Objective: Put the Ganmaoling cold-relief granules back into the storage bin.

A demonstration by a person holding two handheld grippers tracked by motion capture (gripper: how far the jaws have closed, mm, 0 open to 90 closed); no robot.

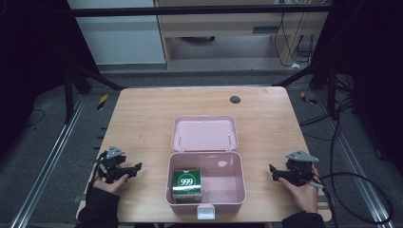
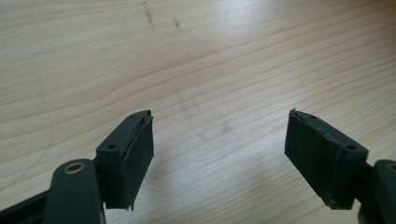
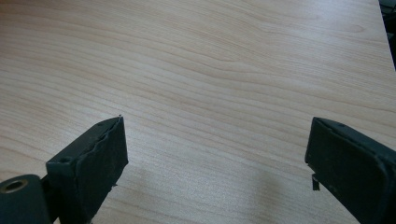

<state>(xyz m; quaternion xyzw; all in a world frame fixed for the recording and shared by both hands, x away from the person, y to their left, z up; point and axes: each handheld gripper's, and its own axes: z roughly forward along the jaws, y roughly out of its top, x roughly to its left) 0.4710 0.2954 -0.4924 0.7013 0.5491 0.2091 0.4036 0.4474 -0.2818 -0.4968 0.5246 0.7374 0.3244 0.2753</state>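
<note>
A pink box (image 1: 236, 176) stands open at the front middle of the wooden table (image 1: 142, 118), its lid (image 1: 204, 133) laid back flat. Inside it, at the left, lies a green packet (image 1: 187, 184) marked 999. My left gripper (image 1: 137, 169) rests low over the table to the left of the box, held by a hand. Its jaws stand apart with bare wood between them (image 2: 219, 144). My right gripper (image 1: 273, 173) sits to the right of the box, also in a hand. Its jaws are wide apart over bare wood (image 3: 217, 154).
A small dark round spot (image 1: 235, 99) marks the table near its far edge. Cables (image 1: 361, 190) trail off the right side. Black frame bars (image 1: 95, 76) and floor rails flank the table.
</note>
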